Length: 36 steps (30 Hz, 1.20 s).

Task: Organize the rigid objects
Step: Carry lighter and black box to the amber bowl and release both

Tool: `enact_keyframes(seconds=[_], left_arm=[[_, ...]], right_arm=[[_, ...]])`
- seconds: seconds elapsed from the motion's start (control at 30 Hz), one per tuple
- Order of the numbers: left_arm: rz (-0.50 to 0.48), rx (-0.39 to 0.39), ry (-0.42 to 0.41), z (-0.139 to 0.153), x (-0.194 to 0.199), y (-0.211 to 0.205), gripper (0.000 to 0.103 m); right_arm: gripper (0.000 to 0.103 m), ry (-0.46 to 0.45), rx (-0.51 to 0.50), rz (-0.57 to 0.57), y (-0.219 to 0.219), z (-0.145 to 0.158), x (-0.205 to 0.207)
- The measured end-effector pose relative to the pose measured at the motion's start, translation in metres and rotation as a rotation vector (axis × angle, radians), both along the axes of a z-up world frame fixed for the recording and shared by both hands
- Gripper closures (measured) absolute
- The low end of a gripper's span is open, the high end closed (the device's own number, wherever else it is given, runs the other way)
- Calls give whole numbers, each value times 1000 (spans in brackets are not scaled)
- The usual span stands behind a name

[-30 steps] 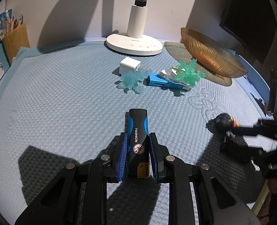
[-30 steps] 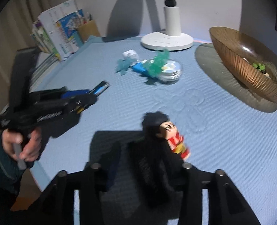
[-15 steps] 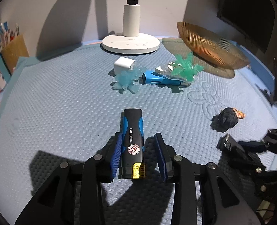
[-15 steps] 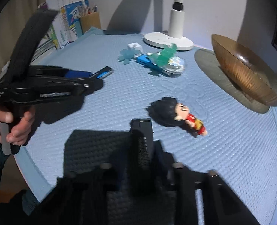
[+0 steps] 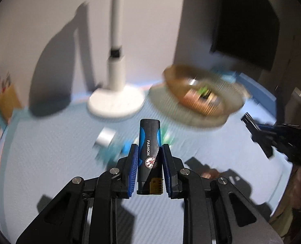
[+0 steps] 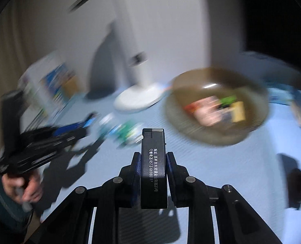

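- Since a second ago we have lifted both lighters off the blue mat (image 5: 48,152): our left gripper (image 5: 149,152) clamps the blue-black lighter (image 5: 149,142), our right gripper (image 6: 153,158) the black lighter (image 6: 153,162).
- Both now face the amber bowl (image 6: 217,138), likely their destination.
- The white lamp base (image 5: 115,105) stands just beside the bowl, and blurred small items lie on the mat below; nothing blocks the way.
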<state>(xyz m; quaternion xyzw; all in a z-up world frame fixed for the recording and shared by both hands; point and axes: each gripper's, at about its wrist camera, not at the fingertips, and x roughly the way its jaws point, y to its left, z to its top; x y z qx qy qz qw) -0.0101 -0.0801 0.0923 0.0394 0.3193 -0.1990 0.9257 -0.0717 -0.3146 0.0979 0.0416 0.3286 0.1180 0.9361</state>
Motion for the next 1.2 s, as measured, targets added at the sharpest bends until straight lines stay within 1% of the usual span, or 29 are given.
enact_keyframes(seconds=[0.1, 0.13, 0.23, 0.33, 0.43, 0.5, 0.6, 0.7, 0.8, 0.83, 0.87, 0.9, 0.93, 1.0, 1.1, 1.2], left_arm=[[-52, -64, -16, 30, 23, -31, 83], [-61, -85, -17, 36, 32, -40, 83], [-97, -148, -3, 49, 60, -72, 83], [-126, -185, 72, 41, 90, -104, 83], [-130, -158, 158, 16, 115, -133, 83], [-136, -143, 188, 1, 124, -146, 83], [-139, -127, 209, -10, 127, -158, 83], [-142, -106, 215, -16, 131, -167, 83], [-128, -91, 203, -15, 134, -175, 83], [-120, -99, 195, -14, 135, -176, 75], [-111, -110, 185, -11, 134, -172, 55], [-102, -123, 171, -7, 132, -167, 47], [-94, -137, 148, -2, 127, -160, 33], [-86, -142, 107, 9, 117, -145, 32], [-63, -151, 62, 24, 97, -114, 32], [-15, -170, 47, 35, 74, -73, 32]], right_arm=[[79, -18, 11, -195, -47, 20, 24], [79, -15, 31, -262, -65, 28, 33], [79, -13, 105, -364, -98, 40, 56], [79, 9, 112, -412, -114, 42, 77], [79, 77, 118, -428, -121, 27, 105], [79, 119, 120, -429, -129, 17, 117], [79, 166, 109, -436, -133, 0, 126], [79, 190, 105, -447, -135, -10, 131], [79, 201, 139, -443, -141, -15, 136], [78, 194, 154, -434, -143, -15, 137], [70, 184, 162, -436, -144, -14, 136], [55, 177, 163, -442, -145, -12, 134], [51, 166, 167, -443, -145, -9, 130], [49, 123, 163, -433, -142, -1, 116], [48, 98, 114, -416, -129, 9, 97], [44, 88, 96, -376, -109, 14, 80]])
